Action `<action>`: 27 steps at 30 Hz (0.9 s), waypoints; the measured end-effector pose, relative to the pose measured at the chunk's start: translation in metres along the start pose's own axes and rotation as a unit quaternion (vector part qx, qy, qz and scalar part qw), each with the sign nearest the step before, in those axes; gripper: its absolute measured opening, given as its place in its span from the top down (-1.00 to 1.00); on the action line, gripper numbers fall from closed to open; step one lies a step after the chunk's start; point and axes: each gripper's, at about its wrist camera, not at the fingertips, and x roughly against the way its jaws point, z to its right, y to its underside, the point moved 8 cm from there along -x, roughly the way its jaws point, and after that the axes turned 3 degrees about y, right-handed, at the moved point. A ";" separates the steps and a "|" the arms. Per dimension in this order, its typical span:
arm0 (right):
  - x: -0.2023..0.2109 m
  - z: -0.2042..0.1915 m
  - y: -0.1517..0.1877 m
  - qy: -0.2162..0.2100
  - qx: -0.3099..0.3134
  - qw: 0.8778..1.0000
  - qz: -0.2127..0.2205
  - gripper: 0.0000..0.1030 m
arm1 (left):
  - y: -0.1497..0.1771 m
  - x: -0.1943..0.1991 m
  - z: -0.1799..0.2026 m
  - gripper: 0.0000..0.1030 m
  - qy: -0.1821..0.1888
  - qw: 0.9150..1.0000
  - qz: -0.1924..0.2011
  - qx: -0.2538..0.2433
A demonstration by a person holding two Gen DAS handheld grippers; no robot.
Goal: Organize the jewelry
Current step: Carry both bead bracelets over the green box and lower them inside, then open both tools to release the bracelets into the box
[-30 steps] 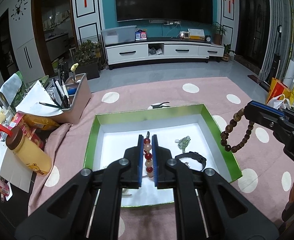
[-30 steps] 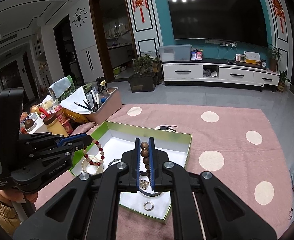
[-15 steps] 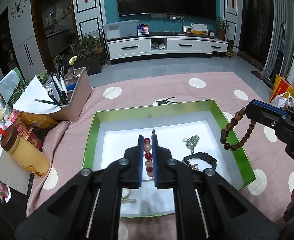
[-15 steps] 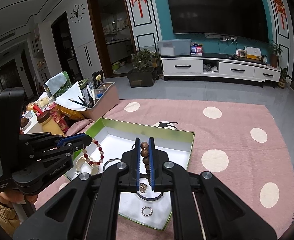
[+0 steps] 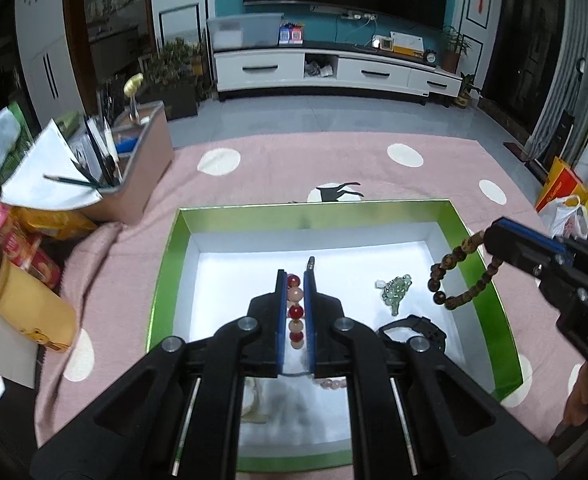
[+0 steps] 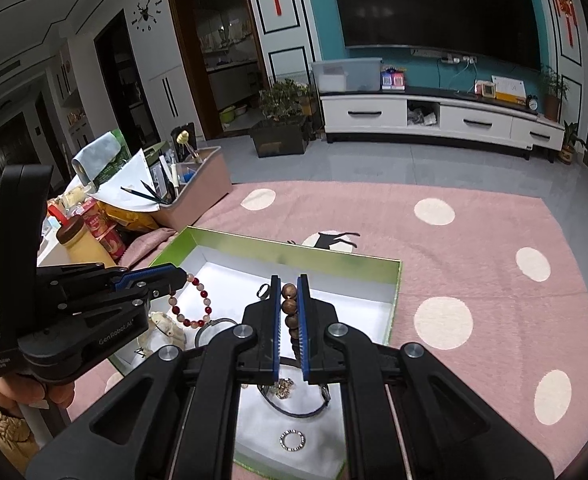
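Left wrist view: left gripper (image 5: 295, 304) is clamped on a red-and-pink bracelet (image 5: 296, 312), held over the green box (image 5: 162, 280) beside a jade pendant (image 5: 395, 289)

Right wrist view: right gripper (image 6: 288, 312) pinches a brown bead bracelet (image 6: 290, 306) above the same box – a ring (image 6: 292, 439) lies below

Step in hand, by judgement: carrying both strands for placement – next, lower each onto bare floor, then open the jaws

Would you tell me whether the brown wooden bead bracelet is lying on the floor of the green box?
No, the wooden bead bracelet hangs clamped in the right gripper, above the green box.
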 end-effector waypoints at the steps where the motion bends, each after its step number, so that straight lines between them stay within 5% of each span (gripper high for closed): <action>1: -0.005 0.000 0.000 -0.001 -0.002 1.000 -0.007 0.86 | -0.001 -0.005 -0.002 0.86 0.006 1.000 -0.007 0.007; 10: -0.035 -0.003 -0.002 0.004 -0.004 0.999 -0.041 0.86 | -0.005 -0.038 -0.021 0.86 0.009 0.998 -0.046 0.047; 27: -0.073 -0.001 0.012 0.028 -0.001 0.995 -0.096 0.86 | 0.000 -0.059 -0.038 0.85 -0.022 0.996 -0.070 0.049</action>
